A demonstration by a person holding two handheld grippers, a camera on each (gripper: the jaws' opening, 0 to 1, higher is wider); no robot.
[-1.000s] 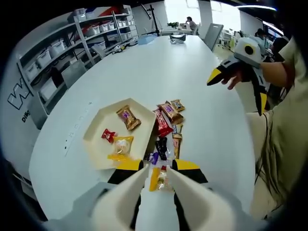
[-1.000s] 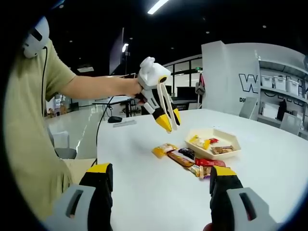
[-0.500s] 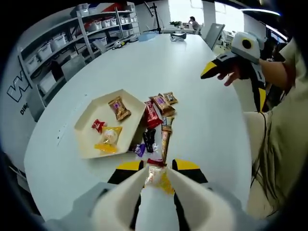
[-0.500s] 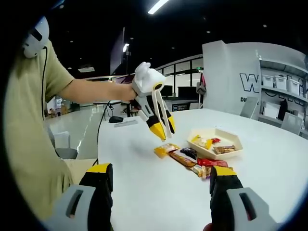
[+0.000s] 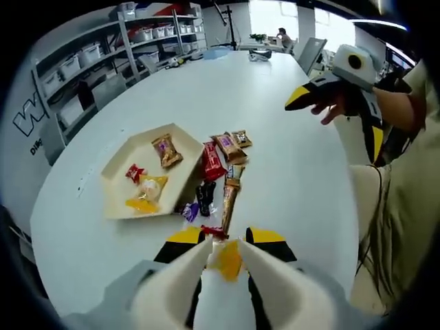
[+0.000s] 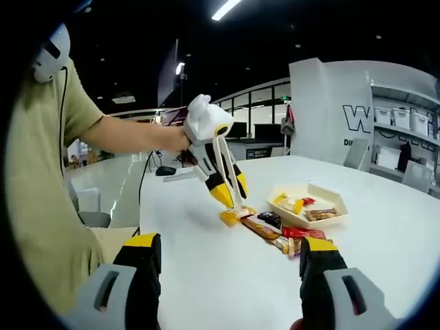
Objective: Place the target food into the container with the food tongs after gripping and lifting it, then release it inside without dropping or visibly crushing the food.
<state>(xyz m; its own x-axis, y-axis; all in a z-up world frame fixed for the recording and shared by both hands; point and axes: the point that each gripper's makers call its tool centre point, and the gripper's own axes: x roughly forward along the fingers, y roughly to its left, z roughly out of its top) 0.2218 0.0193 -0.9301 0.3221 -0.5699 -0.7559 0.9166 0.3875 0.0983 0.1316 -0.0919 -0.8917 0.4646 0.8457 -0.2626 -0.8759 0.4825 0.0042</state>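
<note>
**Left gripper view: tongs down over the orange-wrapped snack**

Left gripper view looks along the cream food tongs [image 5: 221, 265], whose tips flank an orange-wrapped snack [image 5: 225, 259] on the white table [image 5: 275, 124]; whether they pinch it cannot be told. Just beyond lies a cluster of wrapped snacks [image 5: 218, 175] beside the cream hexagonal tray [image 5: 120, 172], which holds three wrapped pieces. Right gripper view shows the left gripper [image 6: 230, 199] lowered onto that orange packet at the near end of the cluster, while the right gripper [image 6: 230, 265] stands with jaws spread wide, holding nothing.
</note>
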